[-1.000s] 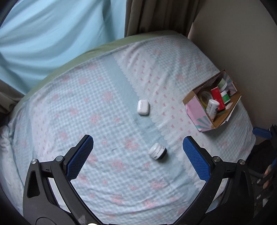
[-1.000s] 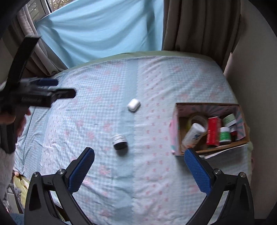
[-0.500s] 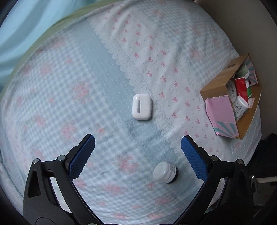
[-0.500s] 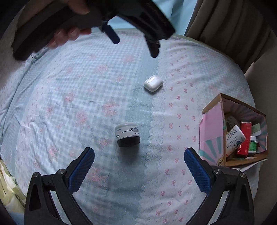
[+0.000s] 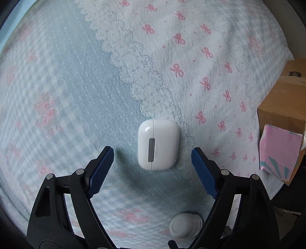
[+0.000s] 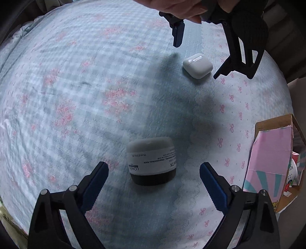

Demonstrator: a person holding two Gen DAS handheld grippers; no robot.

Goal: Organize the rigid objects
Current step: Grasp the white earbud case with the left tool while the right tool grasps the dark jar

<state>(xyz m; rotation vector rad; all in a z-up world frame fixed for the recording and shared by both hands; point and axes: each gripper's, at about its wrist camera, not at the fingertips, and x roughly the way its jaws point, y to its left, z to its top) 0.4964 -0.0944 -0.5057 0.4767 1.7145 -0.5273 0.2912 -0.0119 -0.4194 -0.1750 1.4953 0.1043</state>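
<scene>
A white earbud case (image 5: 158, 144) lies on the patterned bedspread. My left gripper (image 5: 152, 151) points down over it with a blue pad on each side. Its jaws are closing and neither pad touches the case. A small jar (image 6: 152, 160) with a white lid, white label and dark base stands nearer the bed's edge. My right gripper (image 6: 154, 166) hangs over it, straddling it; its jaws are closing too, with gaps on both sides. In the right wrist view the left gripper (image 6: 198, 57) and the hand (image 6: 181, 7) holding it appear at the top, around the earbud case (image 6: 198, 66).
An open cardboard box (image 6: 271, 157) with a pink flap stands at the right edge of the bed and holds several small containers. The same box (image 5: 281, 134) shows at the right of the left wrist view. The jar (image 5: 183, 225) sits below the left gripper's right finger.
Both grippers have dropped towards the bed and tipped downward. The left one now brackets the earbud case, the right one the jar. Both pairs of jaws have narrowed.
</scene>
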